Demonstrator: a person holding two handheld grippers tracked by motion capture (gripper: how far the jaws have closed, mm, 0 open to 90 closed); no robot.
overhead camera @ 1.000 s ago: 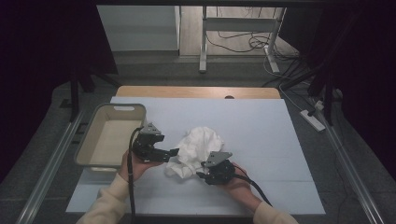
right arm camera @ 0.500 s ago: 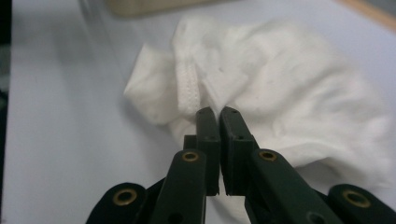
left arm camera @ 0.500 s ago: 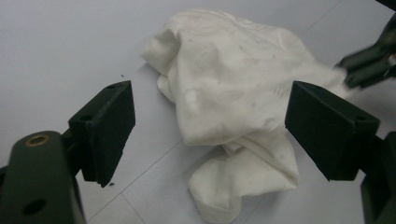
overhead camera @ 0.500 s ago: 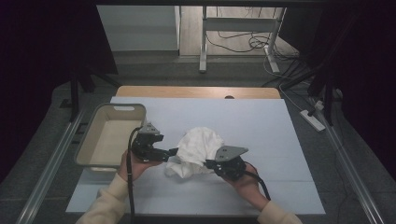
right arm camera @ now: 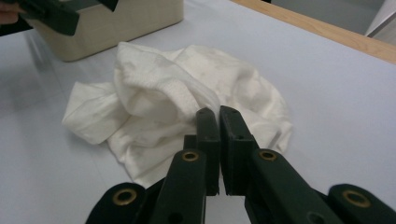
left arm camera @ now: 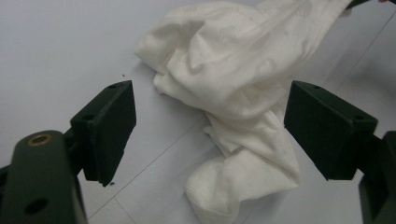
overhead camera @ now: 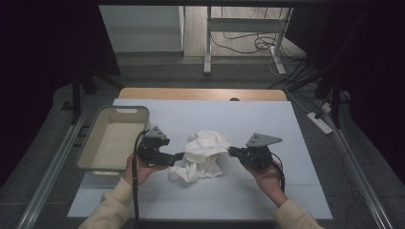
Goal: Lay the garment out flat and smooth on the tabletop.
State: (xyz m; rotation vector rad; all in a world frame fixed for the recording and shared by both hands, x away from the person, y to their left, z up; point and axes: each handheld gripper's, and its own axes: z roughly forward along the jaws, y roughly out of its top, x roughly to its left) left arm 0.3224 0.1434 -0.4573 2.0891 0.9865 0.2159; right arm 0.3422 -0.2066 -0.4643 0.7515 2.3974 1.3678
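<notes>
- A crumpled white cloth (overhead camera: 202, 153) lies heaped near the middle of the table (overhead camera: 267, 119), between two hand-held grippers, in the high view.
- The left gripper (overhead camera: 175, 156) sits low at the cloth's left edge. Its fingers (left arm camera: 109, 126) stand wide apart in the left gripper view, with a lower fold of the cloth lying between them; neither pad presses on the fabric.
- The right gripper (overhead camera: 232, 151) is at the cloth's right edge, its tips at the fabric. Its jaws have just been closing, and the fingers (right arm camera: 208, 135) now stand nearly together with only a thin slit left between them.
- In the right gripper view the cloth rises to meet those fingertips; whether an edge of fabric is pinched between them cannot be told.
- The top of the heap is drawn up toward the right gripper, while its lower folds trail flat on the table toward the person.
- A pale bin (overhead camera: 112, 138) stands at the table's left edge, just beyond the left gripper and apart from the cloth.
- The person's left hand (overhead camera: 138, 167) and right hand (overhead camera: 267, 175) grip the tools from below, cream sleeves reaching in from the bottom of the high view.
</notes>
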